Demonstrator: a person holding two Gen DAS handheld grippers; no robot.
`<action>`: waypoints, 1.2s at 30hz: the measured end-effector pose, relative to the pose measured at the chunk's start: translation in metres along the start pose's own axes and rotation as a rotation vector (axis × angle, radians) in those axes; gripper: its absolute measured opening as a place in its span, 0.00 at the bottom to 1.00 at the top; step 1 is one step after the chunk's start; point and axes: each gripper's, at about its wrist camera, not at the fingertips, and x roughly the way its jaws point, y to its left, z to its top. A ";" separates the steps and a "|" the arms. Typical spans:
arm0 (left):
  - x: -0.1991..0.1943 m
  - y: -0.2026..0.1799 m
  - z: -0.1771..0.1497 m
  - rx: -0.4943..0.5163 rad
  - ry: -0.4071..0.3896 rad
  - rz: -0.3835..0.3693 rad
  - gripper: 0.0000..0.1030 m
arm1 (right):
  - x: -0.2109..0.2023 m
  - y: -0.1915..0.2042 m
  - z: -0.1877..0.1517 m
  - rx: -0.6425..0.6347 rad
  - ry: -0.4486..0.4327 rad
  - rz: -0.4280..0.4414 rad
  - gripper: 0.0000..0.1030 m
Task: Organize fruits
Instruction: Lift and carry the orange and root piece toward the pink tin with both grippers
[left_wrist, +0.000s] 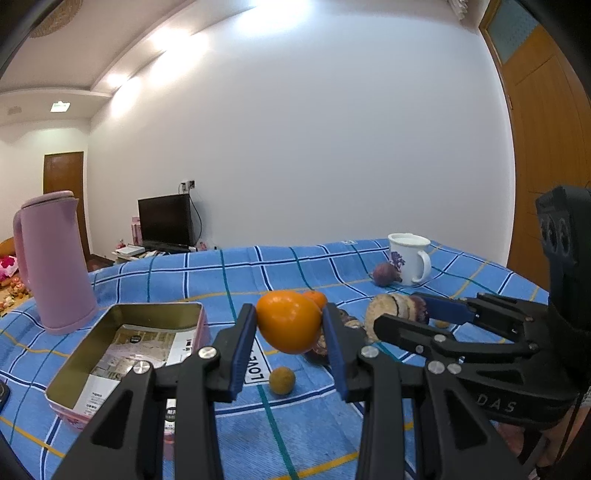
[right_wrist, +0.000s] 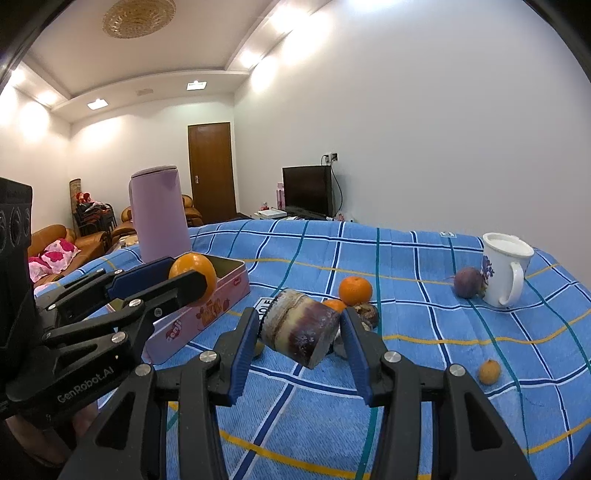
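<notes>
My left gripper (left_wrist: 290, 328) is shut on a large orange (left_wrist: 288, 320) and holds it above the blue checked cloth, just right of the open pink tin box (left_wrist: 125, 343). The right wrist view shows the same orange (right_wrist: 194, 275) over the tin's (right_wrist: 207, 314) near end. My right gripper (right_wrist: 301, 334) is shut on a chunk of purple sugarcane (right_wrist: 301, 332), lifted off the cloth; it shows in the left wrist view (left_wrist: 395, 314). A small orange (right_wrist: 355, 290), a dark passion fruit (right_wrist: 365, 314), a round purple fruit (right_wrist: 468, 282) and a small yellow-brown fruit (right_wrist: 489, 372) lie on the cloth.
A tall pink jug (left_wrist: 51, 266) stands behind the tin at the left. A white flowered mug (right_wrist: 504, 273) stands at the far right beside the purple fruit. Another small brown fruit (left_wrist: 282, 380) lies under the left gripper. A "LOVE" label (left_wrist: 256, 365) is sewn on the cloth.
</notes>
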 end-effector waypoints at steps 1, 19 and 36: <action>-0.001 0.000 0.000 0.002 -0.004 0.004 0.37 | 0.000 0.001 0.001 -0.004 -0.002 -0.001 0.46; -0.002 0.021 0.006 -0.012 -0.007 0.056 0.37 | 0.018 0.018 0.012 -0.066 0.031 0.022 0.46; 0.005 0.062 0.002 -0.057 0.043 0.153 0.37 | 0.046 0.045 0.032 -0.131 0.057 0.080 0.46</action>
